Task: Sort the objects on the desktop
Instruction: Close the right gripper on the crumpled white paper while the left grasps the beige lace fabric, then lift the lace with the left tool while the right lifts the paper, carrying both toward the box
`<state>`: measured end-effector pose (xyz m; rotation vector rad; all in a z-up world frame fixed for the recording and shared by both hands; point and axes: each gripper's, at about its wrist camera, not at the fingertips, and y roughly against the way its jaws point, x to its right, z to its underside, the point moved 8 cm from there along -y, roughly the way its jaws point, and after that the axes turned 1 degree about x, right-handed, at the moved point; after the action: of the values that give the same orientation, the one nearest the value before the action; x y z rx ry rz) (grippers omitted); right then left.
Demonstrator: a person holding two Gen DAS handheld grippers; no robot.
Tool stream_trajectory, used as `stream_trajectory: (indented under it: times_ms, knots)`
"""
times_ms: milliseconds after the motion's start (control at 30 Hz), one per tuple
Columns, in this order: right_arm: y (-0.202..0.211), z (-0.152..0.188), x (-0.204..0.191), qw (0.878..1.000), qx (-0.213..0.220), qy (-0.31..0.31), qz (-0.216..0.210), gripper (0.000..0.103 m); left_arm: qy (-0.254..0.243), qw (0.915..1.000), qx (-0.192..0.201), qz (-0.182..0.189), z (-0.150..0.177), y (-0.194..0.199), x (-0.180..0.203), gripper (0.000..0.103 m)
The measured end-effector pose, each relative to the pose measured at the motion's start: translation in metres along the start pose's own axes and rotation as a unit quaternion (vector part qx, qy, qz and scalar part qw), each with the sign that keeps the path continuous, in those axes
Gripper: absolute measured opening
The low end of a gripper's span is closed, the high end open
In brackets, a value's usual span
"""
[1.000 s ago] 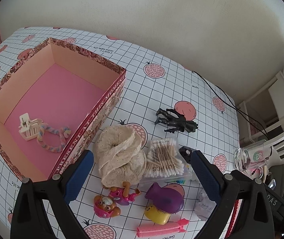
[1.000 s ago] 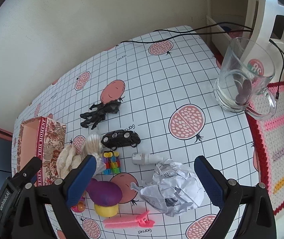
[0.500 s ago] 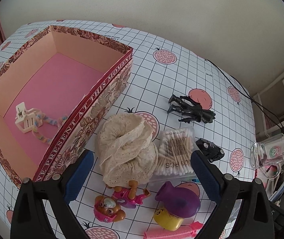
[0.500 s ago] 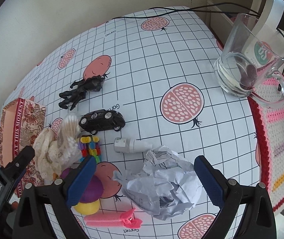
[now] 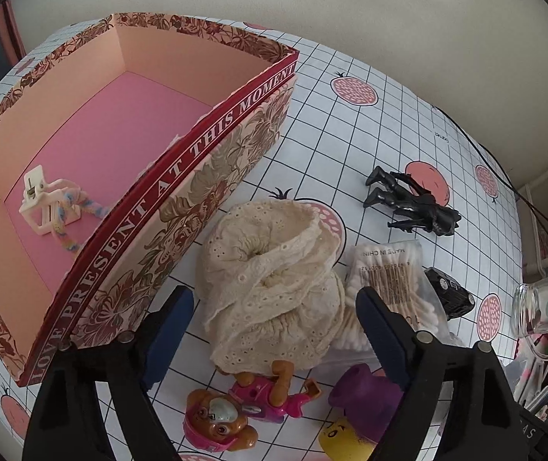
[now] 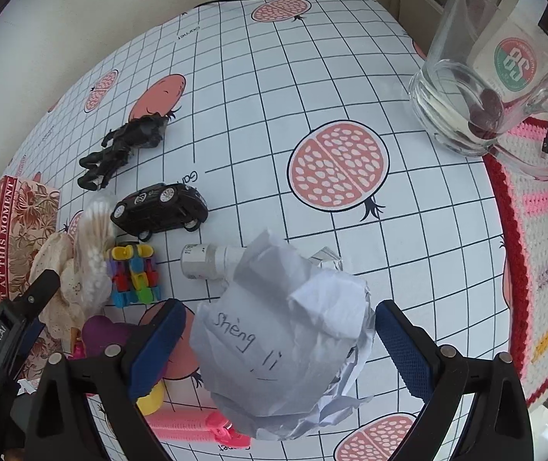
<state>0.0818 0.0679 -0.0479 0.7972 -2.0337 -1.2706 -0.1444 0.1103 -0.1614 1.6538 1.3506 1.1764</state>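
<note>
My left gripper [image 5: 274, 299] points steeply down over a cream lace scrunchie [image 5: 270, 280] lying beside the floral box [image 5: 197, 142]. Its jaws are closing, with the scrunchie between the blue pads [image 5: 170, 315], which stand apart from it. In the box lie a white hair claw [image 5: 43, 203] and a braided tie [image 5: 66, 238]. My right gripper [image 6: 279, 315] is open astride a crumpled sheet of paper [image 6: 285, 345], its pads just clear of the paper's sides.
Around the scrunchie lie a bag of cotton swabs [image 5: 389, 280], a pup toy [image 5: 216, 418], a purple-and-yellow toy [image 5: 362, 399] and a black figure [image 5: 412, 203]. Near the paper are a black car [image 6: 158, 207], a small bottle [image 6: 205, 261], coloured blocks [image 6: 133, 276], a pink clip [image 6: 193, 426] and a glass mug [image 6: 477, 88].
Both grippers have sunk towards the table and tipped further down. The scrunchie and the paper now fill the space between the fingers. The left jaws have narrowed.
</note>
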Motion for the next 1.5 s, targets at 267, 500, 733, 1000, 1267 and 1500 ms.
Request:
stream_trajectory:
  times_ms: [267,500,733,1000,1267,1500]
  knots:
    - [-0.013,0.006,-0.005,1.0,-0.016,-0.002,-0.002,0.1,-0.004,0.9999,-0.012,-0.012,0.005,-0.017,-0.002,0.072]
    - [-0.013,0.009,-0.008,1.0,-0.011,0.003,0.006,0.093,-0.006,0.9996,-0.002,-0.026,0.005,-0.019,-0.006,0.054]
    - [-0.005,0.01,-0.008,1.0,0.0,0.001,0.0,0.08,0.009,0.9999,0.001,-0.004,0.001,-0.014,-0.011,0.025]
    - [0.022,0.009,-0.013,0.999,0.041,-0.002,-0.012,0.077,0.018,0.9995,0.016,0.019,-0.013,0.007,-0.01,0.02]
    - [0.098,-0.018,-0.057,0.982,0.179,0.032,-0.041,0.077,0.004,0.9941,0.095,0.052,-0.042,0.073,0.002,0.02]
    - [0.175,-0.026,-0.109,0.948,0.302,0.072,-0.067,0.077,-0.005,0.9825,0.175,0.065,-0.069,0.137,-0.001,0.02]
